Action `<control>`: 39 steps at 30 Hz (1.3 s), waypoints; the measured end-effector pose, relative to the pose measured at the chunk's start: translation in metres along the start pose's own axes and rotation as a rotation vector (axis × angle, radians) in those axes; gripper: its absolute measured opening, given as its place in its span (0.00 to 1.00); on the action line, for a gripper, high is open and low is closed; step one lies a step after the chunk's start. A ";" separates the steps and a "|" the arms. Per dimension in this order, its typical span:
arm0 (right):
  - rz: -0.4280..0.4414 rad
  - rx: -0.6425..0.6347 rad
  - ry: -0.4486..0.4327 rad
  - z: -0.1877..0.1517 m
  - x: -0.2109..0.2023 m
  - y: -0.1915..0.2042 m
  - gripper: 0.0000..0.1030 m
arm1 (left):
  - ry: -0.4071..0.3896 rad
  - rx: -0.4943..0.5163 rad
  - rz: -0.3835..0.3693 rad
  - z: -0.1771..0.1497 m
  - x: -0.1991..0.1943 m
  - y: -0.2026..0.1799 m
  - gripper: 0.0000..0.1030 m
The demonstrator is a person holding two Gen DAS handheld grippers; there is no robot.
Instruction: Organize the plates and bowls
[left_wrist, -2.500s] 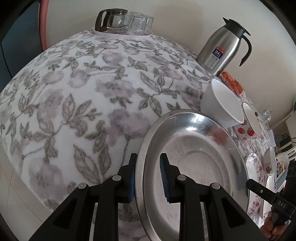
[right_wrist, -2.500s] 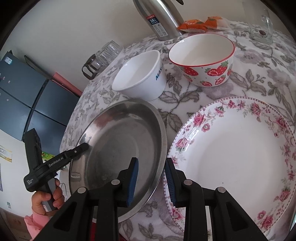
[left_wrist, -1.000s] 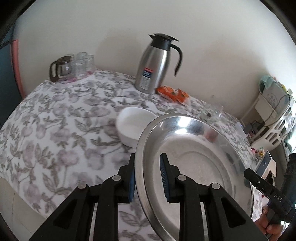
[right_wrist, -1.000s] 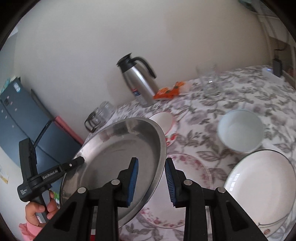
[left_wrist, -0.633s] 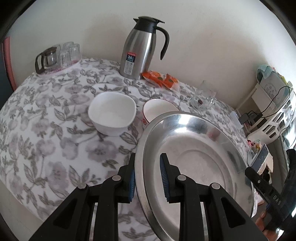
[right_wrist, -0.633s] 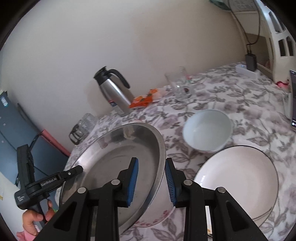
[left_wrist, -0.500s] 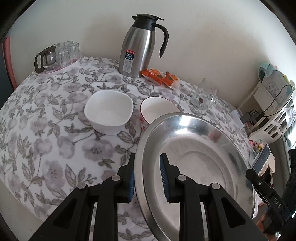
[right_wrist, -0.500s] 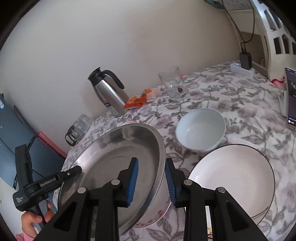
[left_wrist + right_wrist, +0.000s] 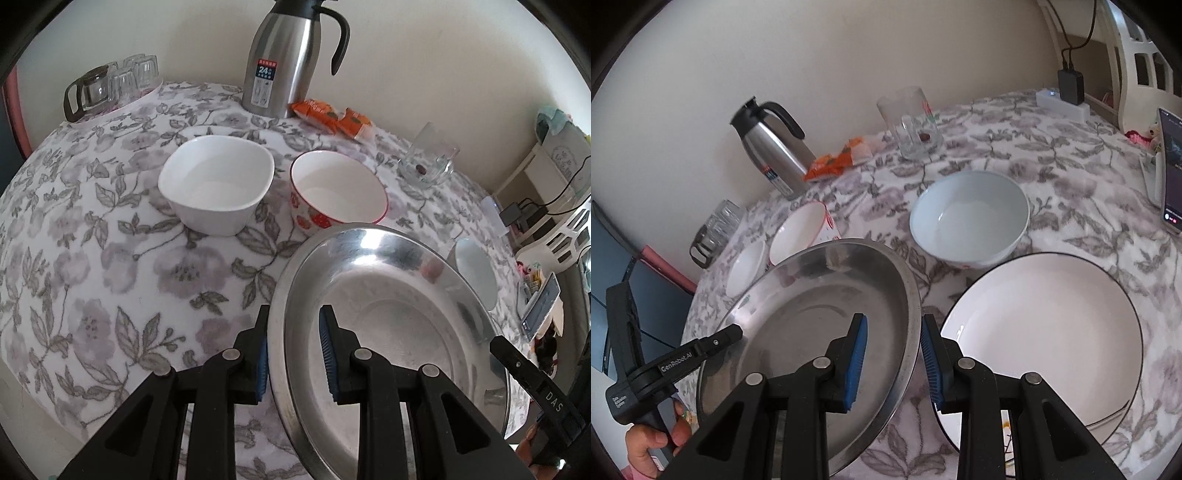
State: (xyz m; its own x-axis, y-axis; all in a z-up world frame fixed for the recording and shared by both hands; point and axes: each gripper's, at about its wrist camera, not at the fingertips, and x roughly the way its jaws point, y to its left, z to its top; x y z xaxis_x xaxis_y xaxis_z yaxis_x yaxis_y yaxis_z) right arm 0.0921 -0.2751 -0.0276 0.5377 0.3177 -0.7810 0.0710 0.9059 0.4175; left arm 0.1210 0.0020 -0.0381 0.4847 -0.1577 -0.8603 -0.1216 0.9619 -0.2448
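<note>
Both grippers, left gripper [image 9: 293,354] and right gripper [image 9: 893,360], clamped on one steel plate [image 9: 812,317]; three bowls [image 9: 967,218].

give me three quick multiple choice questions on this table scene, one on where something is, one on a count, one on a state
1. Where does the steel thermos stand?
A. at the back of the table by the wall
B. inside the steel plate
C. on the white plate

2. How many bowls stand on the table?
A. one
B. three
C. five

3. How is the steel plate held?
A. lying flat and untouched
B. gripped by one gripper only
C. gripped at opposite rims by both grippers

Answers:
1. A, it rises against the wall behind the orange packets.
2. B, the square white bowl, the strawberry bowl and the pale blue bowl.
3. C, the left gripper and the right gripper each clamp a rim, beside the black-rimmed white plate.
</note>
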 end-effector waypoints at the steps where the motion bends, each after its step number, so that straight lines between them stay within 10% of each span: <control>1: -0.006 -0.003 0.007 0.000 0.002 0.000 0.31 | 0.005 -0.002 0.000 0.000 0.001 0.001 0.25; 39: -0.059 -0.007 0.093 -0.003 0.024 0.000 0.31 | 0.176 0.011 0.054 -0.007 0.039 0.000 0.27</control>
State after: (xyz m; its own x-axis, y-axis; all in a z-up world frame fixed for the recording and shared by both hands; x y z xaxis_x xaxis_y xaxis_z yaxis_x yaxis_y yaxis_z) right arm 0.1022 -0.2671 -0.0478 0.4522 0.2880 -0.8441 0.0946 0.9256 0.3665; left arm 0.1334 -0.0056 -0.0749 0.3182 -0.1413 -0.9374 -0.1334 0.9723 -0.1919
